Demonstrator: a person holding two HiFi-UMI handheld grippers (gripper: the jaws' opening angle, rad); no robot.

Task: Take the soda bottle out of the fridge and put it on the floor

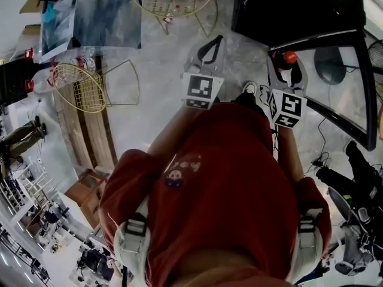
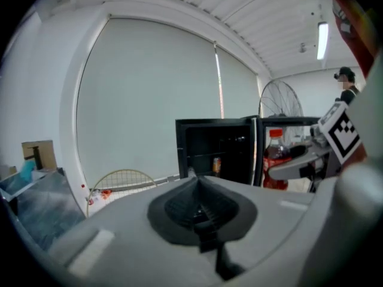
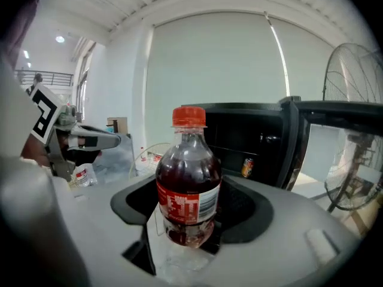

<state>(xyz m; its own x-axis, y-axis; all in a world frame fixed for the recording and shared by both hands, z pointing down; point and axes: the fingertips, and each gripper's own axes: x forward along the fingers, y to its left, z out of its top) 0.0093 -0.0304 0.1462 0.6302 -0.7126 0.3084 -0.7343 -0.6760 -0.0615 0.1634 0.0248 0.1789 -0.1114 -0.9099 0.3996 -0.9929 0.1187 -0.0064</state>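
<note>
The soda bottle (image 3: pixel 188 184) has dark cola, a red label and a red cap, and stands upright between the pads of my right gripper (image 3: pixel 190 214), which is shut on its lower body. In the head view only the red cap of the bottle (image 1: pixel 289 57) shows, above the right gripper (image 1: pixel 286 64), just outside the black fridge (image 1: pixel 299 8). The fridge's door (image 1: pixel 359 82) stands open. My left gripper (image 1: pixel 204 51) hangs beside it to the left, shut and empty. From the left gripper view the bottle (image 2: pixel 274 160) is at the right, in front of the fridge (image 2: pixel 215 151).
A can (image 3: pixel 246 167) stands on a shelf inside the fridge. A standing fan (image 3: pixel 353 160) is at the right. Round wire frames (image 1: pixel 81 87) and a wooden pallet (image 1: pixel 90 136) lie on the floor to the left. Cables (image 1: pixel 323 157) run over the floor at the right.
</note>
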